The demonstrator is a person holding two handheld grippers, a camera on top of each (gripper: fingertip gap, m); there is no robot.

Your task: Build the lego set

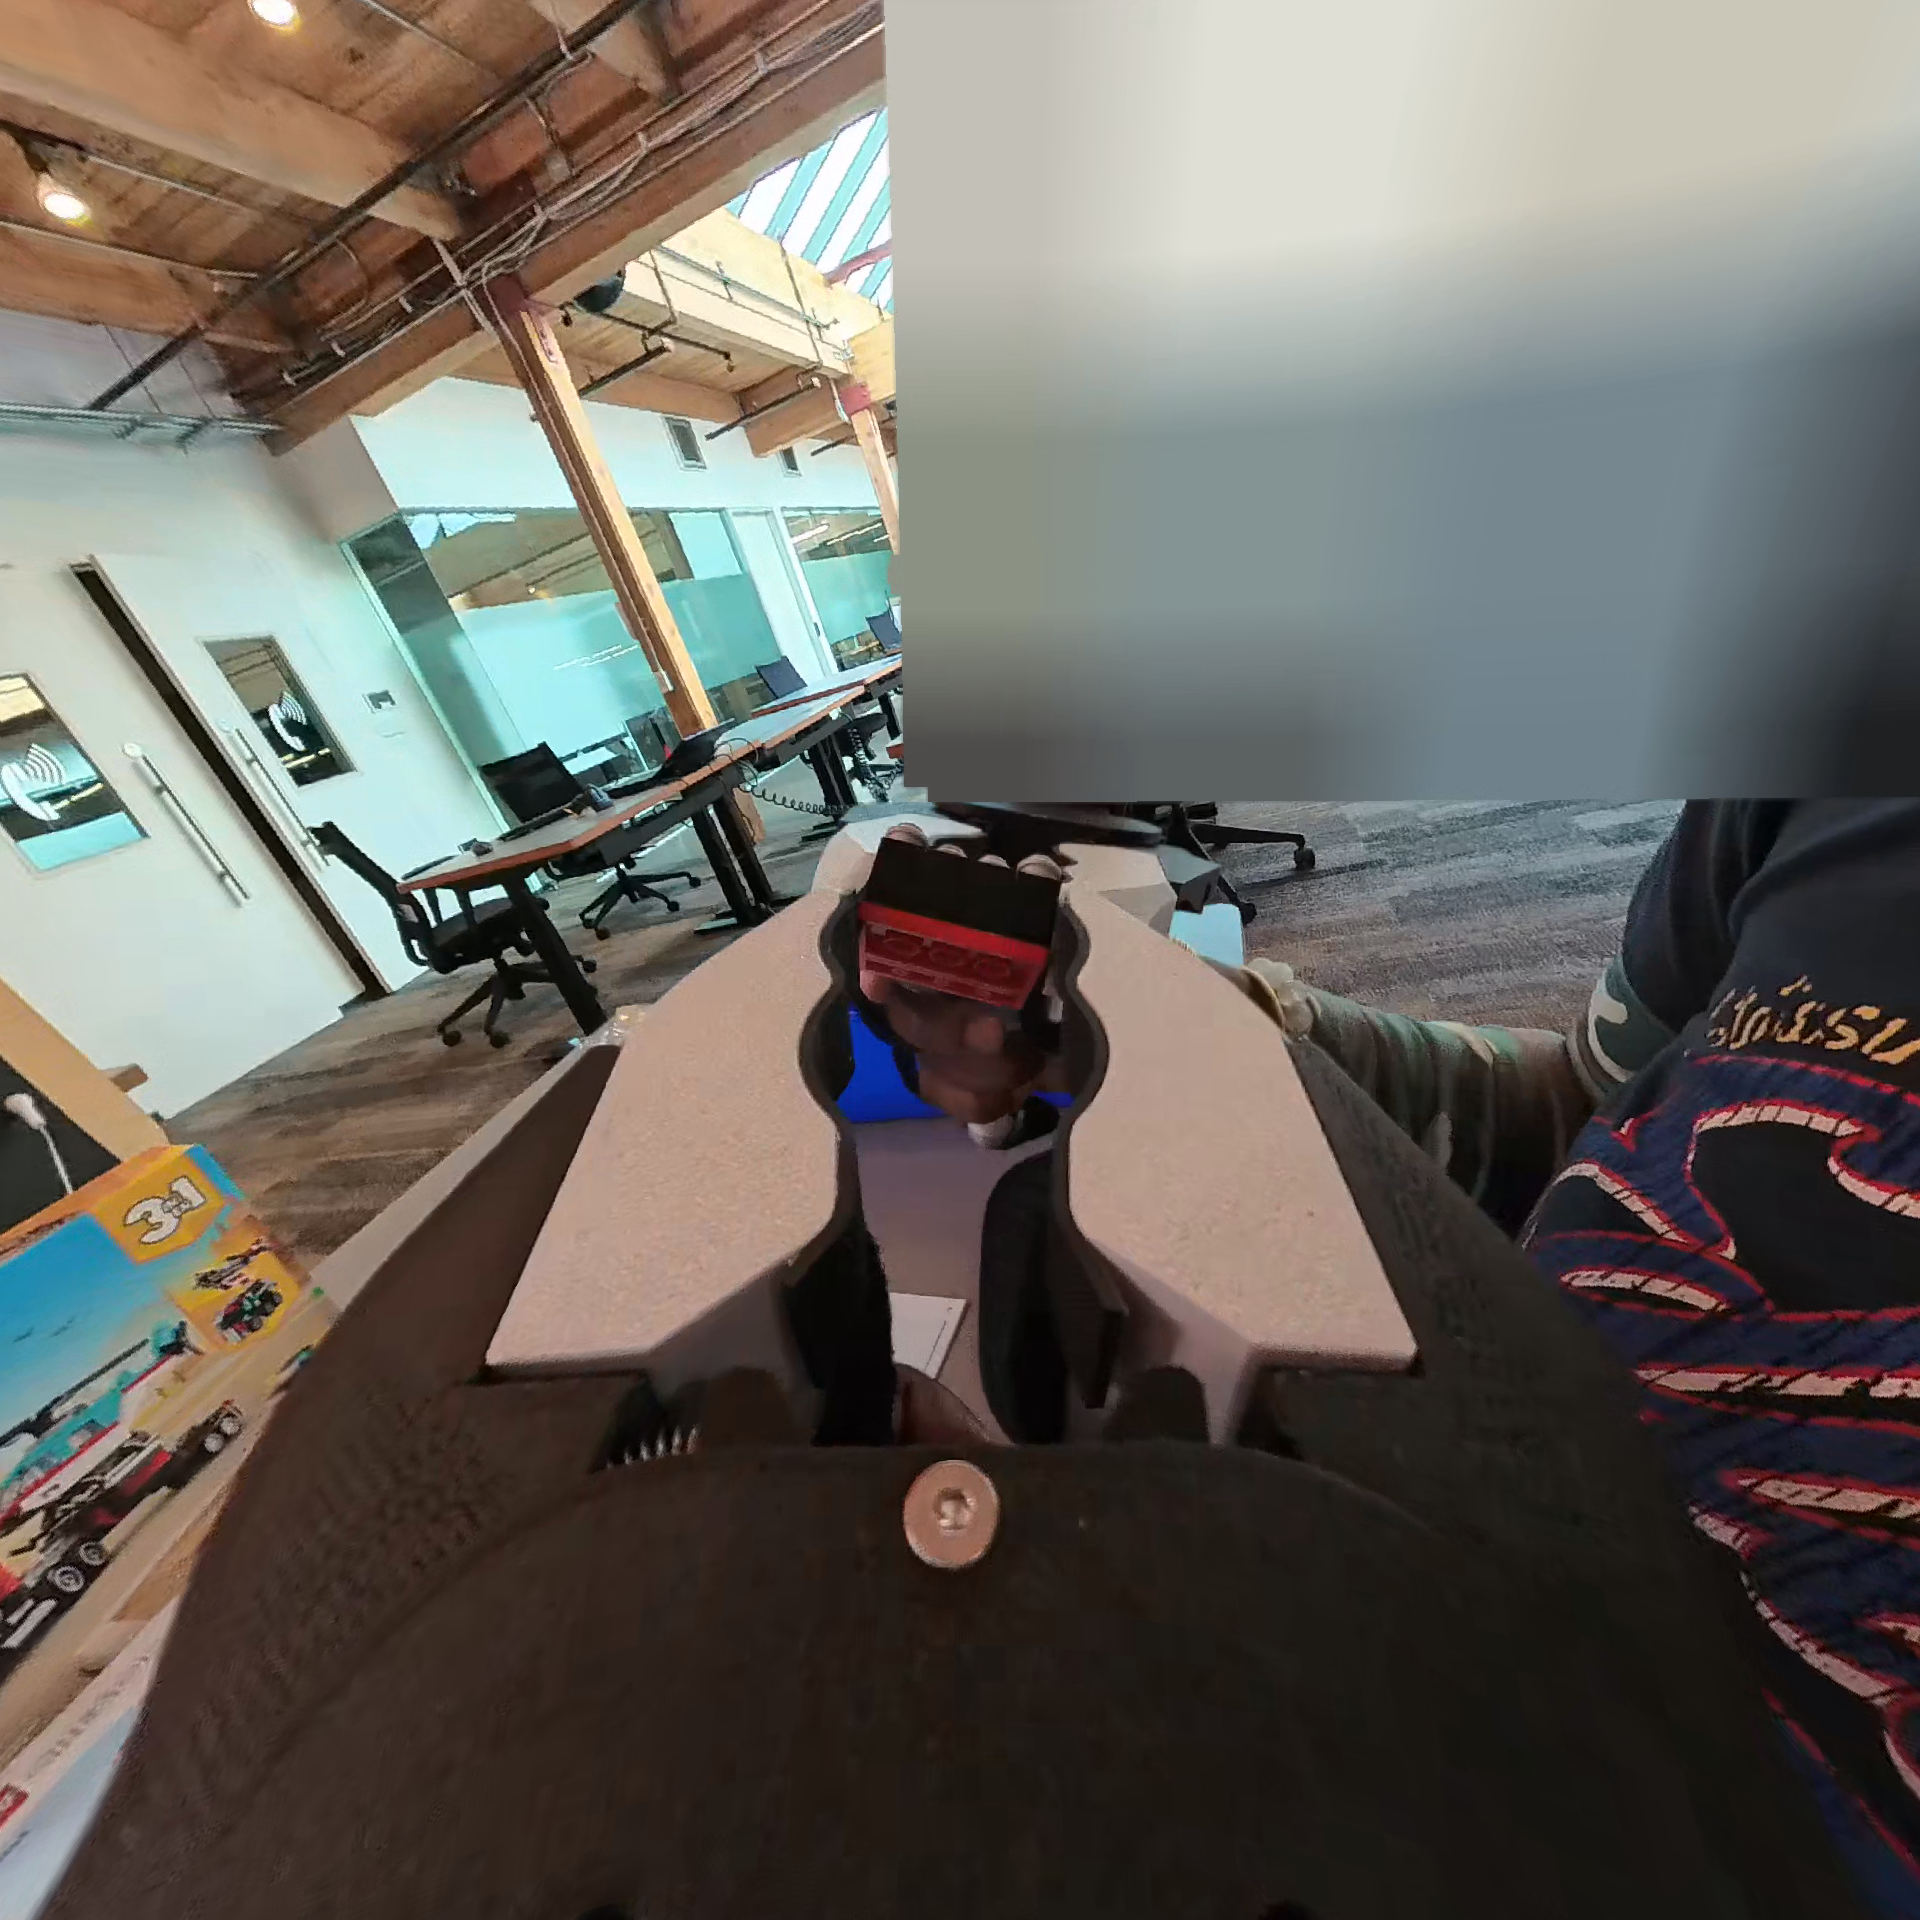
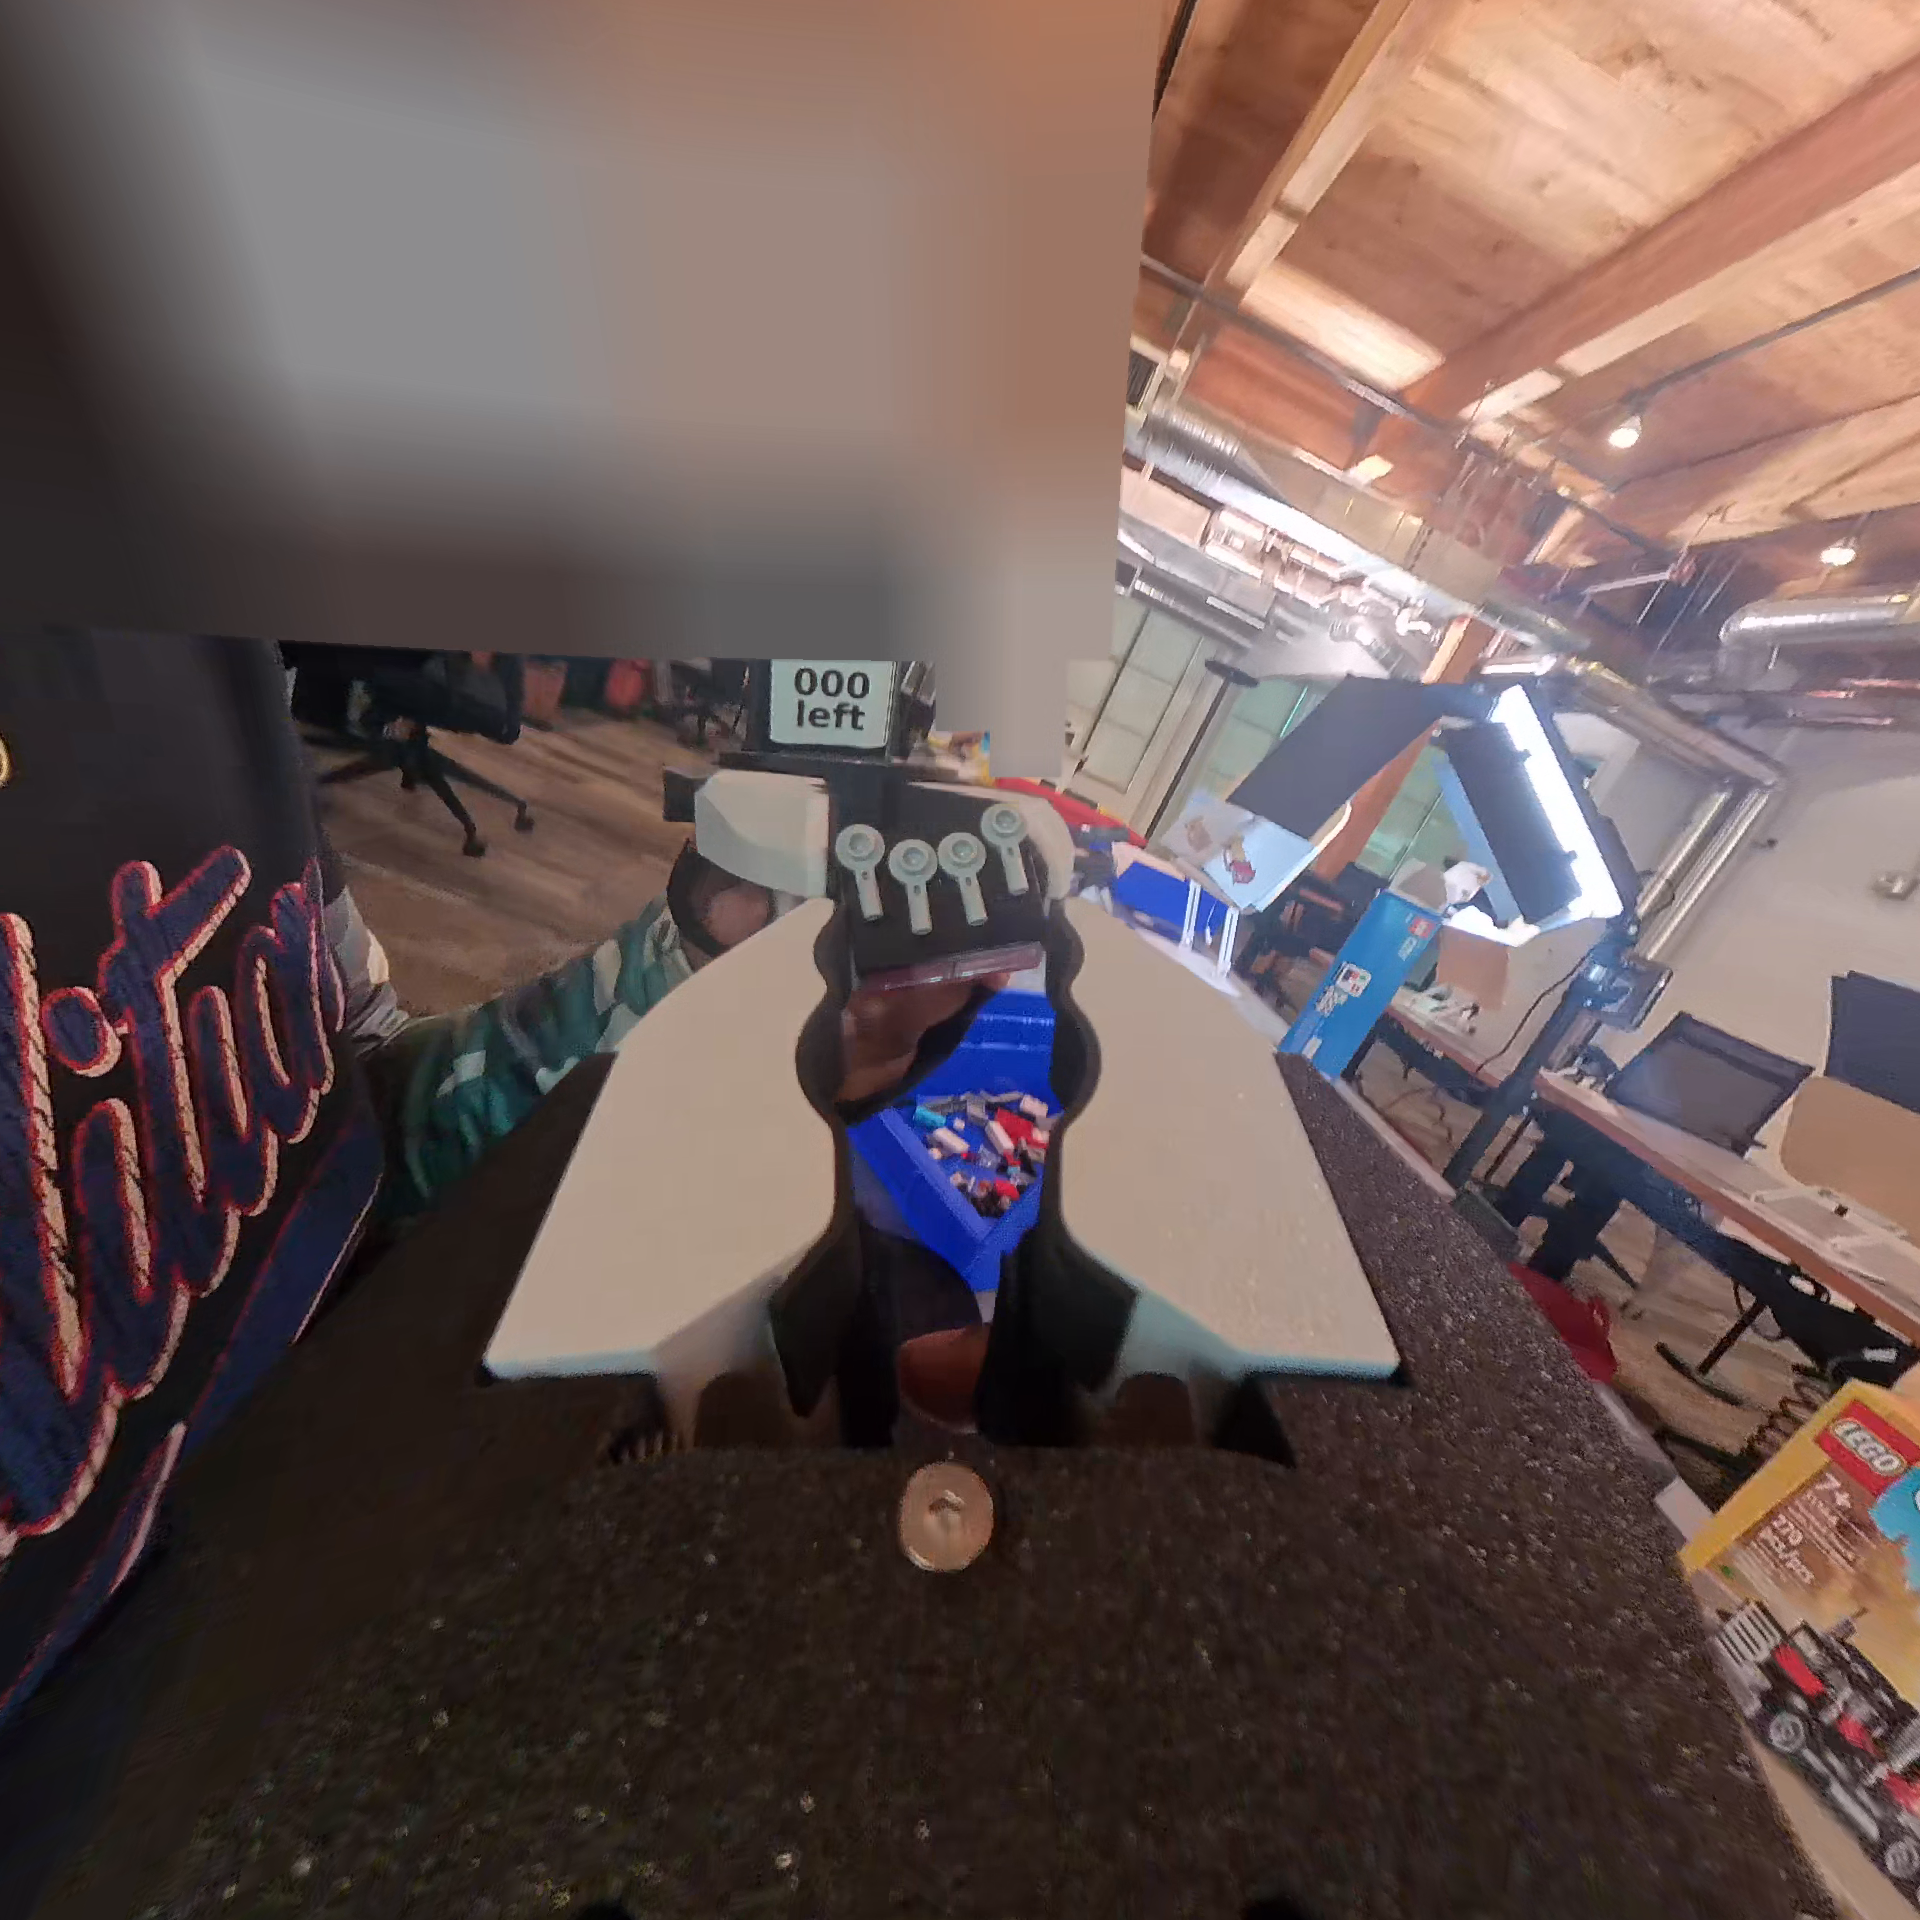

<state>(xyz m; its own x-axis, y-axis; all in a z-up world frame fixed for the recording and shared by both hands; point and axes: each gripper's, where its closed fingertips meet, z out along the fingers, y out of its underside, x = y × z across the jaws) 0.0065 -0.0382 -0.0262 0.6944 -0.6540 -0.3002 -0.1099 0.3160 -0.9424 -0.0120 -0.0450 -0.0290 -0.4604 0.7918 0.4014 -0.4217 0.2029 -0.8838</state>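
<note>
Both wrist views: L (image 1: 951, 914) & R hand-held gripper (image 2: 940, 935) each clamp same black-red lego assembly (image 1: 956, 930).

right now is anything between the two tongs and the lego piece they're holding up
nothing visible: the left tongs and the right tongs both grip the same black and red lego piece in mid air, above the blue bin.

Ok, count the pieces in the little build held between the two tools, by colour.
Light grey pin pieces: 4
Black block: 1, as far as shows
Red plate under it: 1
Total: 6
</note>
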